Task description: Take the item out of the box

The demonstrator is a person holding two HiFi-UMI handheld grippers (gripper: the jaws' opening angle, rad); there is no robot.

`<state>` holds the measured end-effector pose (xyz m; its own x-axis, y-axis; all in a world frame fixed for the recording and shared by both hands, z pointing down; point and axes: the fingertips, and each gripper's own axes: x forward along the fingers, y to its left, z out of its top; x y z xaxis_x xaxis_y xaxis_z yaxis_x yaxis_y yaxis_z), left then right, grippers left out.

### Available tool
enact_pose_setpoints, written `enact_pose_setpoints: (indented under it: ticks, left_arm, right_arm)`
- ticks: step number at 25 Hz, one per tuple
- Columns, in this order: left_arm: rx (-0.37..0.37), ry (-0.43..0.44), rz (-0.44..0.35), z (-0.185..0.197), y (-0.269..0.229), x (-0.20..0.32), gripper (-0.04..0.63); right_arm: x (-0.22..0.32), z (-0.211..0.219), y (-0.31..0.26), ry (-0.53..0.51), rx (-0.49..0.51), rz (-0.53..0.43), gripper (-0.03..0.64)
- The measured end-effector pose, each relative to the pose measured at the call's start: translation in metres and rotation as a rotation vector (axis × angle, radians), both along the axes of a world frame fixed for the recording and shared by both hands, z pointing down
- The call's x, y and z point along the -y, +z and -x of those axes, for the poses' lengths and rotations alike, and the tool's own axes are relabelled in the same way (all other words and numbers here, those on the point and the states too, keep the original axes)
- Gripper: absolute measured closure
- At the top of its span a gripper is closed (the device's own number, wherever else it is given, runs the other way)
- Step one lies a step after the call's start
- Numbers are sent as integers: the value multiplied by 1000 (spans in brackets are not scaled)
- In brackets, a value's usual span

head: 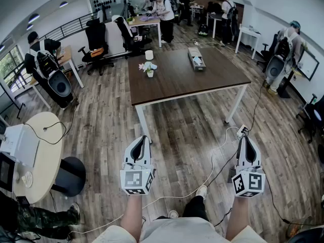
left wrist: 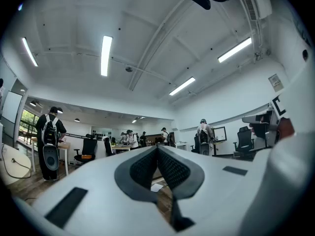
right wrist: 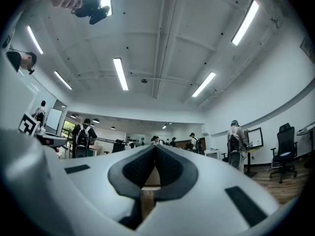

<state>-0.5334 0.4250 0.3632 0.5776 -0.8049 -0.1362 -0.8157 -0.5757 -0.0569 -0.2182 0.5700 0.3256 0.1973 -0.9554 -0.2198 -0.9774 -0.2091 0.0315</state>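
My left claw (head: 143, 138) and right claw (head: 246, 136) are both closed on nothing above the grey-brown plank floor (head: 187, 130). Ahead stands the dark brown rectangular desk (head: 172, 85). The long narrow open box (head: 196, 58) lies on its far right part, its long axis pointing away from me. People (head: 164, 14) stand beyond.

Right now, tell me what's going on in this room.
A person stands on the wooden floor, back from a dark table, with a gripper in each hand. The left gripper and the right gripper both have their jaws together and hold nothing. The box lies on the far part of the table, untouched, with a small flower pot and a white cup to its left. Taking the item out has not begun.
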Motion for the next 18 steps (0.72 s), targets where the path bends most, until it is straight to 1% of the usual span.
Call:
enact_pose_setpoints:
  ticks: [7,12,18]
  left_arm:
    - [-4,9,12,-4,1,0,594]
    - [-2,12,11,-9,2,3,594]
    - [10,25,14,-18,2,4,594]
  right_arm:
    - [2,2,2,-3,0,9,617]
    - [2,0,0,6,-3,-36,615]
    - [4,-7,6,8,29,-30,614]
